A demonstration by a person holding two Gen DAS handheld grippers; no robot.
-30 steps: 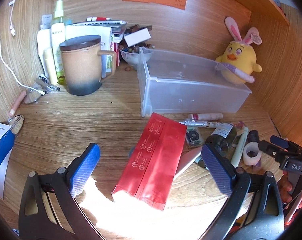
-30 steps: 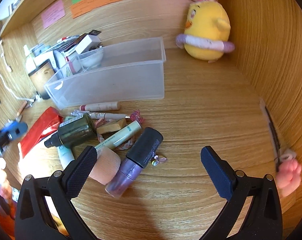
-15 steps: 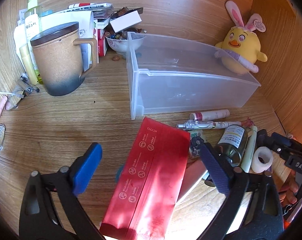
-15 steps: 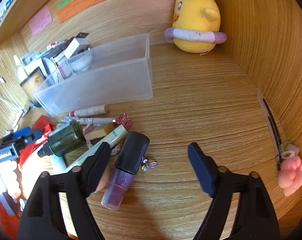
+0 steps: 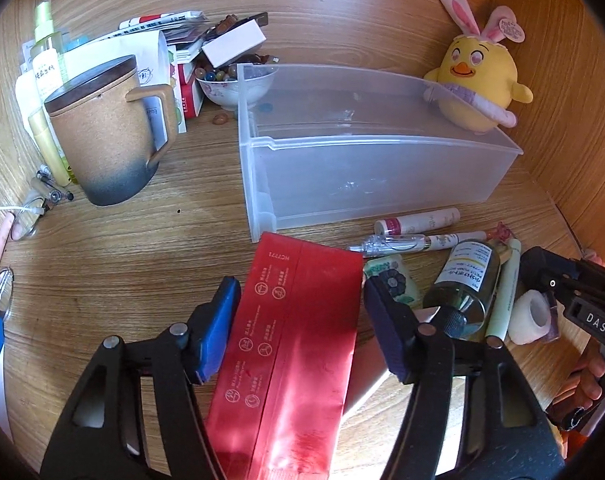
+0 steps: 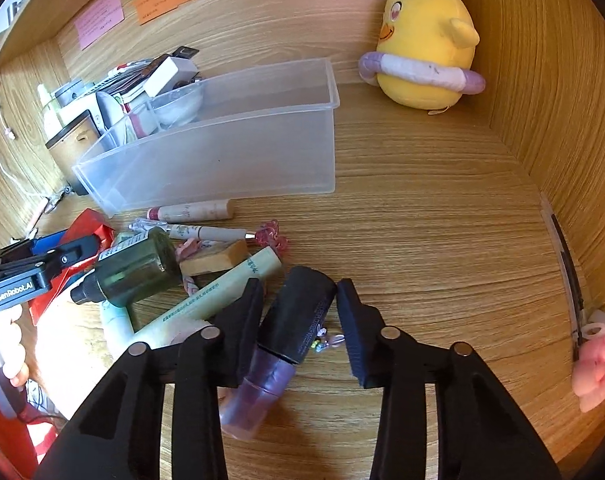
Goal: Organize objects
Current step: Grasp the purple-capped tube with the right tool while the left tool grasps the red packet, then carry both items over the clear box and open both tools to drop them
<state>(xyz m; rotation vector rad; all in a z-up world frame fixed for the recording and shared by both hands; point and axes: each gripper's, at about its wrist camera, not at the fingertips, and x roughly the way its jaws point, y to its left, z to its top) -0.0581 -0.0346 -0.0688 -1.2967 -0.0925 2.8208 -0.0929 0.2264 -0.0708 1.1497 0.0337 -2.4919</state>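
A red foil pouch (image 5: 294,344) lies flat on the wooden desk. My left gripper (image 5: 302,320) straddles it, both pads at its edges, jaws partly closed. A purple bottle with a black cap (image 6: 290,332) lies on the desk. My right gripper (image 6: 298,320) straddles its cap; the left pad touches it and a small gap shows at the right pad. A clear plastic bin (image 5: 366,148) stands empty behind the clutter and also shows in the right wrist view (image 6: 222,152).
Between the grippers lie a dark green bottle (image 5: 466,284), a pale green tube (image 6: 214,296), pens (image 5: 414,240) and a tape roll (image 5: 534,312). A lidded mug (image 5: 102,132) stands left. A yellow chick plush (image 6: 426,44) sits at the back right. Wooden walls close the right side.
Both grippers moved forward and down and narrowed their jaws: the left around the red pouch, the right around the purple bottle's black cap.
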